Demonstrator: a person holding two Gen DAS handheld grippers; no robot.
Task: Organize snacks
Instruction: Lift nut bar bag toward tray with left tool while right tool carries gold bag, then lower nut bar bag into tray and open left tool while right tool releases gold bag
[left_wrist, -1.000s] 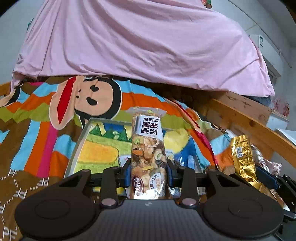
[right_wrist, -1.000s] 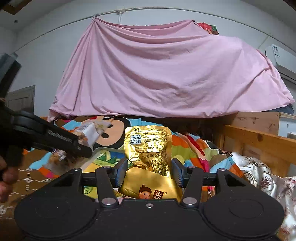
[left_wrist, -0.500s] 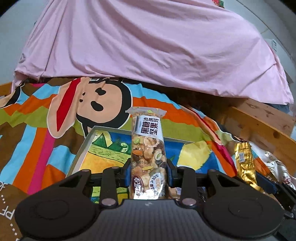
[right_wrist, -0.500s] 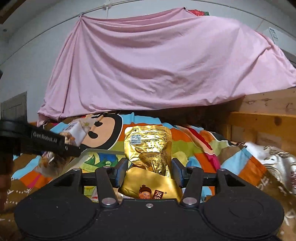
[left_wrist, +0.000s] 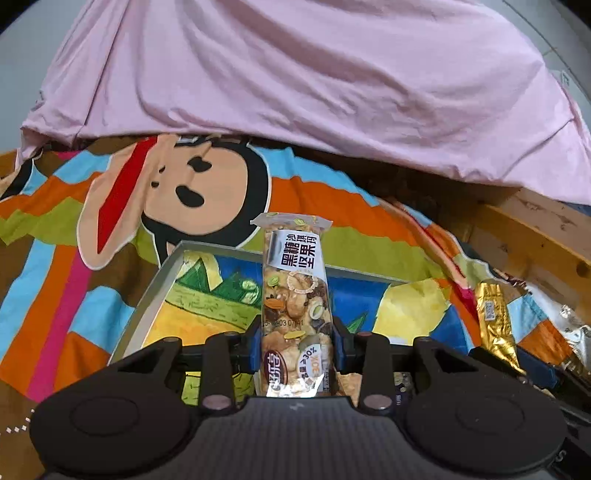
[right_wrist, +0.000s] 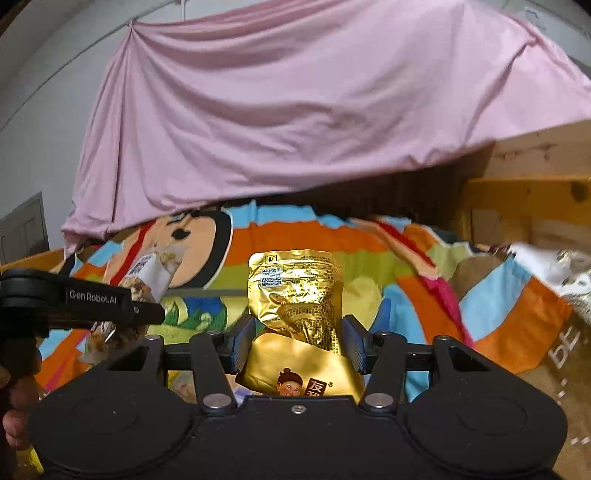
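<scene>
Left hand-held gripper (left_wrist: 295, 349) clamps an upright nut bar (left_wrist: 293, 306) at frame centre, above the tray (left_wrist: 147, 302); right hand-held gripper (right_wrist: 297, 345) clamps a gold snack pouch (right_wrist: 295, 291) at centre.

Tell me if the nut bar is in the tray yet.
Not yet. The nut bar stands upright, clamped in the left tool, held above the tray.

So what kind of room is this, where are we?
Probably a bedroom: a cartoon-monkey striped bedspread covers the surface, a wooden bed frame runs beside it, and a pink sheet hangs draped behind.
</scene>
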